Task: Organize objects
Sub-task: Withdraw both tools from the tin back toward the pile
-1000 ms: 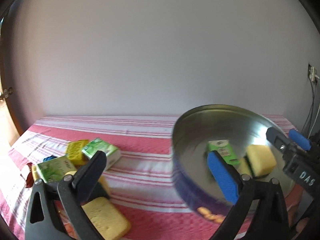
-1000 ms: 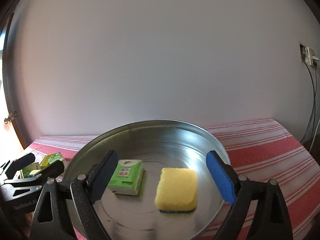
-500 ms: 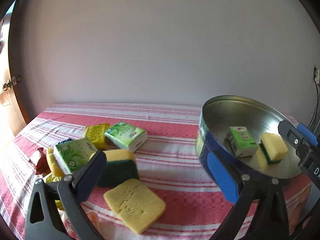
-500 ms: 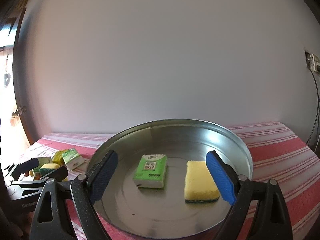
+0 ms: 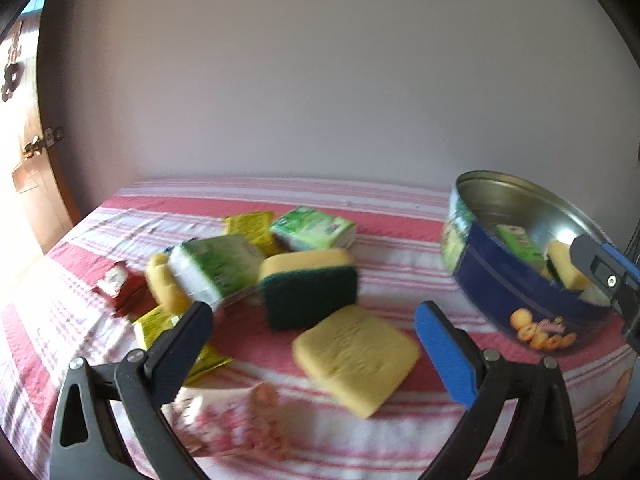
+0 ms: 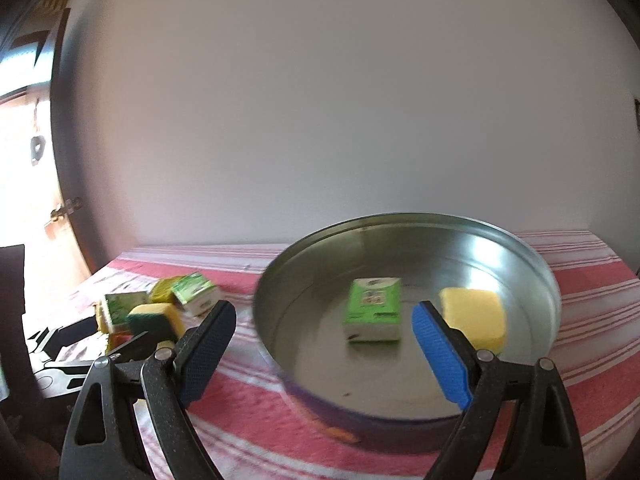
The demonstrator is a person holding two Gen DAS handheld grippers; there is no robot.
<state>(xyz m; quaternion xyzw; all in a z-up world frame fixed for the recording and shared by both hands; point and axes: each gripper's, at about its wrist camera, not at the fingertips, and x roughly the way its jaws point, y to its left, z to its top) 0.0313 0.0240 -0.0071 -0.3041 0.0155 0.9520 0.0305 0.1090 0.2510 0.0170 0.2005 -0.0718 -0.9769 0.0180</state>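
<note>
A round blue cookie tin (image 5: 504,280) with a bare metal inside (image 6: 532,264) stands on the red striped cloth. It holds a green tissue pack (image 6: 374,314) and a yellow sponge (image 6: 474,318). My left gripper (image 5: 316,344) is open and empty above a flat yellow sponge (image 5: 356,356). Behind that sponge stands a yellow and green sponge (image 5: 308,284), with green tissue packs (image 5: 216,268) and yellow sachets (image 5: 250,226) around it. My right gripper (image 6: 322,346) is open and empty over the tin's near rim.
A red sachet (image 5: 118,284) lies at the pile's left. A printed wrapper (image 5: 232,416) lies near the cloth's front edge. A plain wall runs behind the table. A wooden door (image 5: 28,184) stands at the far left.
Both grippers have swung left. The pile of sponges and packs now sits centred in the left wrist view, and the tin has slid to the right in both views.
</note>
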